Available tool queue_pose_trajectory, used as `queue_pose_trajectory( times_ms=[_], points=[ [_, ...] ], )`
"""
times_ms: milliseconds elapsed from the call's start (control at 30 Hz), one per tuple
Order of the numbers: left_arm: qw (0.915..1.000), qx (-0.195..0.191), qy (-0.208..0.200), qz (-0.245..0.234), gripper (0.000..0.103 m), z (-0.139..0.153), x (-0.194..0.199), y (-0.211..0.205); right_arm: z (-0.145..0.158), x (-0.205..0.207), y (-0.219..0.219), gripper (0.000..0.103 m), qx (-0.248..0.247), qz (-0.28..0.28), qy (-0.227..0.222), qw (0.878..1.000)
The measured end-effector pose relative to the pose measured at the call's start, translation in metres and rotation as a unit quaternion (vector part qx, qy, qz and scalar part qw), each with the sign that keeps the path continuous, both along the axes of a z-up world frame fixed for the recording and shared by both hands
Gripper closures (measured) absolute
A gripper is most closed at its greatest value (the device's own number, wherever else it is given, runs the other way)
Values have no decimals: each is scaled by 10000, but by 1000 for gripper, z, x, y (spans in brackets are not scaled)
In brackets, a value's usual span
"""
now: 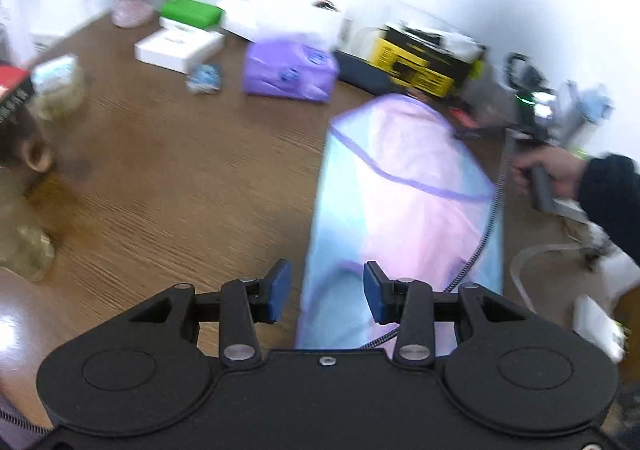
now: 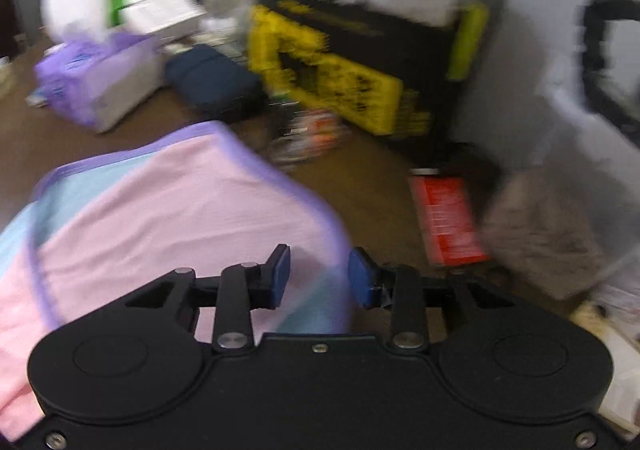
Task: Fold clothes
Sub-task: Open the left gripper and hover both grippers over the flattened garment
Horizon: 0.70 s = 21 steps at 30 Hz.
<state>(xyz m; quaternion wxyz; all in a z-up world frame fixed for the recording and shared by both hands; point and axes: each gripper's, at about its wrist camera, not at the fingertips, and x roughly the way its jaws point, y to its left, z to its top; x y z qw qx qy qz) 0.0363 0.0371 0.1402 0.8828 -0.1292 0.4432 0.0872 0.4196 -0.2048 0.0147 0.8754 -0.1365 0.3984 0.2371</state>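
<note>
A pink and light-blue garment (image 1: 404, 202) with purple trim lies folded in a long strip on the brown wooden table (image 1: 180, 178). My left gripper (image 1: 326, 296) hovers open over the garment's near left edge, nothing between its blue pads. In the right wrist view the same garment (image 2: 168, 218) fills the lower left, and my right gripper (image 2: 319, 280) stands open above its purple-trimmed right corner, holding nothing. The left wrist view also shows a hand (image 1: 556, 170) in a dark sleeve gripping the right tool's handle at the right. Both views are motion-blurred.
Along the table's back stand a purple tissue pack (image 1: 288, 68), white boxes (image 1: 178, 46), a green box (image 1: 190, 12), a yellow and black box (image 1: 424, 58) and a navy pouch (image 2: 214, 80). A red packet (image 2: 446, 218) lies right of the garment. Jars (image 1: 56, 88) stand at the left.
</note>
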Motion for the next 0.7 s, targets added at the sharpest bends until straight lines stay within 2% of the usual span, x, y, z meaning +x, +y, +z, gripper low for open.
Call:
queue_pose_trajectory(
  times_ms=[33, 133, 200, 333, 400, 433, 600, 700],
  points=[
    [9999, 107, 65, 35, 62, 0, 3, -2, 3, -2, -5, 61, 33, -30, -30, 10000],
    [9982, 431, 398, 90, 56, -4, 15, -13, 23, -29, -27, 43, 125, -1, -131, 9998],
    [9970, 511, 586, 30, 54, -9, 18, -20, 25, -58, -41, 41, 36, 62, 76, 9999],
    [9945, 640, 797, -216, 54, -18, 21, -31, 18, -102, -59, 42, -18, 37, 390, 9992],
    [9923, 756, 924, -333, 54, -22, 20, -37, 12, -116, -62, 53, -116, -60, 413, 9991],
    [9916, 792, 958, -346, 54, -24, 18, -39, 11, -119, -63, 63, -165, -134, 404, 9990],
    [9886, 1019, 1052, -339, 49, -31, 13, -45, 6, -133, -67, 63, -411, -495, 351, 9973],
    [9876, 1125, 1052, -297, 46, -38, 8, -44, 25, -150, -65, 62, -343, -467, 203, 9981]
  ],
)
